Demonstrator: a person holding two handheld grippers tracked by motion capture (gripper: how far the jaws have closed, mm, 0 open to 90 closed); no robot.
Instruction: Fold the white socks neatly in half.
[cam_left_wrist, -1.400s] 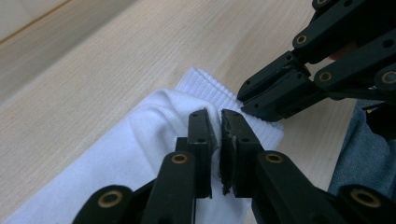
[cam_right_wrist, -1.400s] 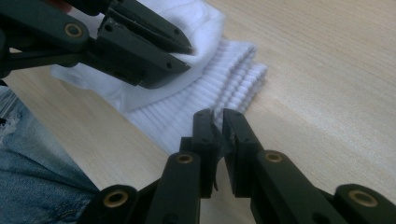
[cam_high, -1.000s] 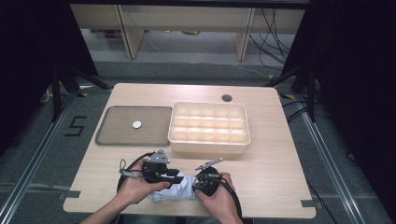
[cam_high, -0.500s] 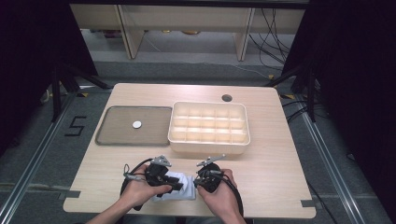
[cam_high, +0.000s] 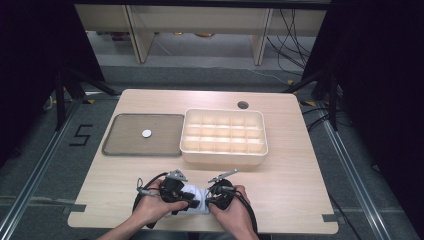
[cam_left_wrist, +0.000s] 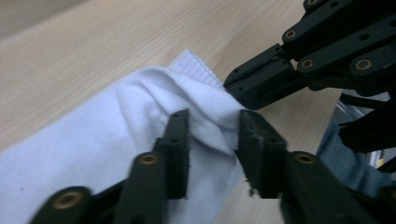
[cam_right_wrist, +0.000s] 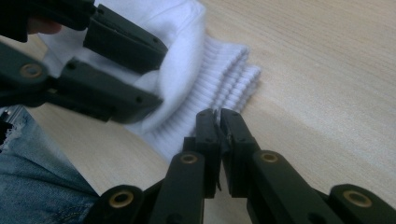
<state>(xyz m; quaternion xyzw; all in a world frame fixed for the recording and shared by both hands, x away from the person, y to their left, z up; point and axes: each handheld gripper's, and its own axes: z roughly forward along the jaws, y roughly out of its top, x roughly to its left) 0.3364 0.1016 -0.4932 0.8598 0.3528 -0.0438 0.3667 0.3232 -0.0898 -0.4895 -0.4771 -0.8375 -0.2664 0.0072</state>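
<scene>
A white sock lies bunched near the table's front edge, between my two grippers. My left gripper comes in from the left; its jaws have just been closing and now pinch a raised fold of the sock between them. My right gripper meets it from the right. Its jaws have also been closing and stand almost together, tips nipping the edge of the ribbed cuff. The left gripper shows beyond, on the sock's smooth part.
A cream compartment box stands mid-table behind my hands. Left of it lies a grey tray with a small white disc on it. A cable hole sits at the back. The table's front edge is just under my wrists.
Both hands have drawn closer together over the sock, which now looks shorter and more bunched. The left hand has sunk a little toward the table.
</scene>
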